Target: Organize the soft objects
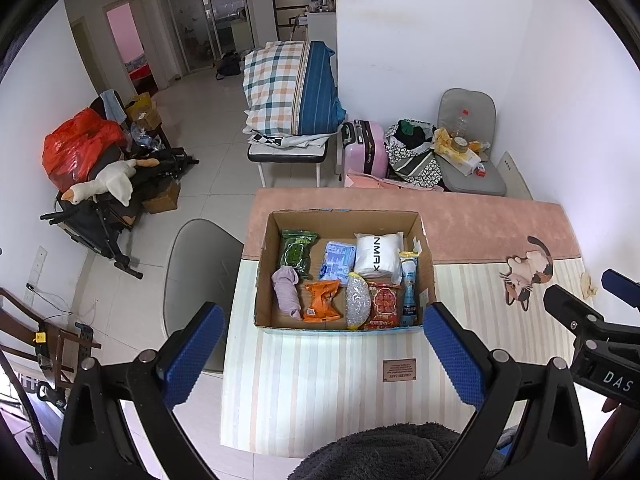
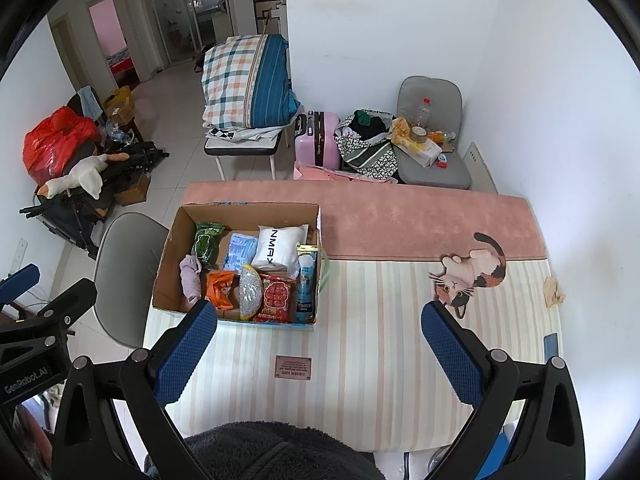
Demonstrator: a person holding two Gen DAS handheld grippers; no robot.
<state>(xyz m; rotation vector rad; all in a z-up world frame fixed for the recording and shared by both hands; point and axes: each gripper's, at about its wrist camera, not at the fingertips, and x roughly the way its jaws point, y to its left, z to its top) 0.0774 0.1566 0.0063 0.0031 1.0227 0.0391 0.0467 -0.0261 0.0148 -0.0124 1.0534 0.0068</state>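
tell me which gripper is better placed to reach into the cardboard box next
Left, probably. The left gripper is open and lined up with the cardboard box. The right gripper, also open, faces the bare mat beside it.

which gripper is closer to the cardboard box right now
Left. The left gripper hangs open just in front of the box, roughly centered on it. The right gripper is also open but sits off to the box's right.
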